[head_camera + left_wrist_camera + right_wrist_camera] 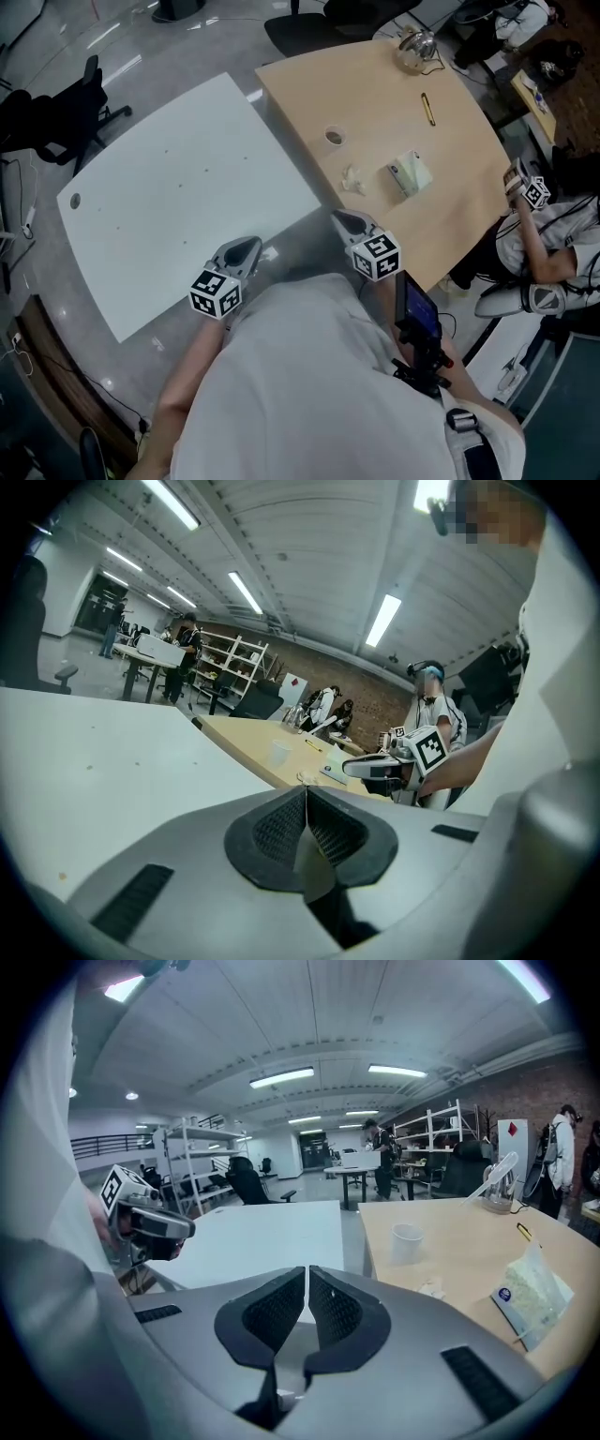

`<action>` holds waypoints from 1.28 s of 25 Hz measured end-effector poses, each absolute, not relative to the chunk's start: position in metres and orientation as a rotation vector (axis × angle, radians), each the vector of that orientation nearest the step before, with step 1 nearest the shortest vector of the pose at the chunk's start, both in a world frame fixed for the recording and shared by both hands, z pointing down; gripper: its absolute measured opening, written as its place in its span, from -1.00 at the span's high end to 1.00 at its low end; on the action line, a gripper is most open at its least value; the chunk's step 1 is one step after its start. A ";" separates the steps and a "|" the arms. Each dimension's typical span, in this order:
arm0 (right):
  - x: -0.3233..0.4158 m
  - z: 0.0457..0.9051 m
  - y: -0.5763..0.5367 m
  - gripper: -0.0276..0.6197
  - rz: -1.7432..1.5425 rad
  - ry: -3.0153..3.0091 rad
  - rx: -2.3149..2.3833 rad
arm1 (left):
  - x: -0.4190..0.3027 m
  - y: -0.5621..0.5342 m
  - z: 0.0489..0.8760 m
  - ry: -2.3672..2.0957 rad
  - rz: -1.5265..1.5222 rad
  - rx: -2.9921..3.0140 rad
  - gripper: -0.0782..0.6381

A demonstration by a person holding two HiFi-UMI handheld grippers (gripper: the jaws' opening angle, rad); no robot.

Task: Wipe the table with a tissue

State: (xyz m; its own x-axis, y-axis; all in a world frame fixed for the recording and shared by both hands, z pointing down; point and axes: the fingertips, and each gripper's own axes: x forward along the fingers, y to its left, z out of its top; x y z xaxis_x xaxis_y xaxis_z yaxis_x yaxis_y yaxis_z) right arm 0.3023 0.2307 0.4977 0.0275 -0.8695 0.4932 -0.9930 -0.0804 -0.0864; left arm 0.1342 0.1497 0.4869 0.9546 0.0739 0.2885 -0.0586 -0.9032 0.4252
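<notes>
A small crumpled tissue (353, 178) lies on the wooden table (450, 216), next to a plastic tissue pack (410, 173). From the right gripper view the tissue (431, 1288) and the pack (530, 1293) lie ahead to the right. My left gripper (253, 244) hovers at the near corner of the white table (169, 216), shut and empty; its pads meet in the left gripper view (305, 791). My right gripper (337, 217) is over the gap between the two tables, a short way short of the tissue. It is shut with nothing held (307, 1271).
A paper cup (335, 136), a yellow pen (427, 109) and a glass holder (416, 47) stand farther back on the wooden table. Another person with a gripper (532, 192) sits at its right side. Office chairs (66, 112) stand left of the white table.
</notes>
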 end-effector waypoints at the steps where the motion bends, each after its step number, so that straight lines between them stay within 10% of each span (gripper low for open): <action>1: 0.307 0.499 0.229 0.84 0.628 -1.913 2.031 | 0.139 0.148 0.486 0.014 0.424 2.667 0.76; 28: 0.434 0.587 0.237 0.83 0.406 -1.750 1.327 | 0.246 0.130 0.491 -0.032 0.618 2.639 0.76; 32: 0.440 0.596 0.230 0.41 0.397 -1.764 1.227 | 0.247 0.128 0.493 -0.076 0.629 2.629 0.76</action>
